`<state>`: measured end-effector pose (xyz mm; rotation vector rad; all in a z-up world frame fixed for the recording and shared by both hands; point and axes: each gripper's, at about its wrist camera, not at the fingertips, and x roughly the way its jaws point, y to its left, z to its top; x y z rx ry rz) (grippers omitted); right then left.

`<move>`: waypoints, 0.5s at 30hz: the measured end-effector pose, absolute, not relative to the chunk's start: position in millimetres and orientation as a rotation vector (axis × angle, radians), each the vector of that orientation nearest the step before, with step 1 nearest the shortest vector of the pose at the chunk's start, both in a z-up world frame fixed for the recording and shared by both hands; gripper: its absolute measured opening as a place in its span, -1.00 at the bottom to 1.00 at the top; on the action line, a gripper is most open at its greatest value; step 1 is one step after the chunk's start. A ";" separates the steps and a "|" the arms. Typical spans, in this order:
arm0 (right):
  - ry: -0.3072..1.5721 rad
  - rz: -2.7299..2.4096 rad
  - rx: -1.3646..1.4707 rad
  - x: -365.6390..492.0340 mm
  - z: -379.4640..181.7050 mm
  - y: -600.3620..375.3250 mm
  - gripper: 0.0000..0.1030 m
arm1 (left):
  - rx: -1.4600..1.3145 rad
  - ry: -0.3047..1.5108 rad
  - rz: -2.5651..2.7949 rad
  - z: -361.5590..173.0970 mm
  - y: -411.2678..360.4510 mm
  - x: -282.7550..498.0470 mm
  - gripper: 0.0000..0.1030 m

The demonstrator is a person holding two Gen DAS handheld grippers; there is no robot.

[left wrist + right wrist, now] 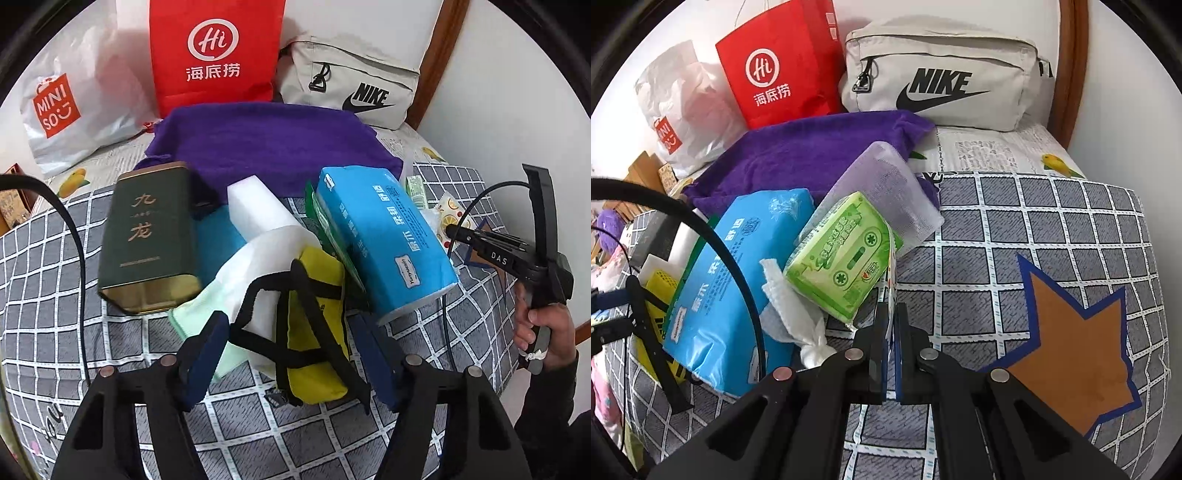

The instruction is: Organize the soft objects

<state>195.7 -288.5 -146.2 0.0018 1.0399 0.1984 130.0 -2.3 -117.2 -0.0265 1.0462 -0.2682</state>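
On a grey checked bedspread (1052, 236), the left gripper (291, 350) straddles a yellow fabric pouch with black straps (314, 332), its pads apart from it; the right gripper (891, 325) is closed on a thin white wrapper edge (891, 273); a red paper bag (214, 55) and beige zipped pouch (942, 74) stand behind, contents unseen
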 end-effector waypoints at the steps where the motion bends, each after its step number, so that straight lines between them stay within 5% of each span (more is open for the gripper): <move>1: 1.045 0.202 0.004 196.7 -147.2 -287.9 -0.95 | -0.021 1.044 -0.264 -118.8 -3.3 130.1 0.18; 4: 1.040 0.194 -0.002 197.3 -147.3 -287.4 -0.95 | -0.008 1.053 -0.242 -121.0 -3.0 132.1 0.02; 15: 1.051 0.198 -0.004 204.7 -152.0 -285.6 -0.91 | -0.024 1.025 -0.313 -101.9 0.4 120.6 -0.05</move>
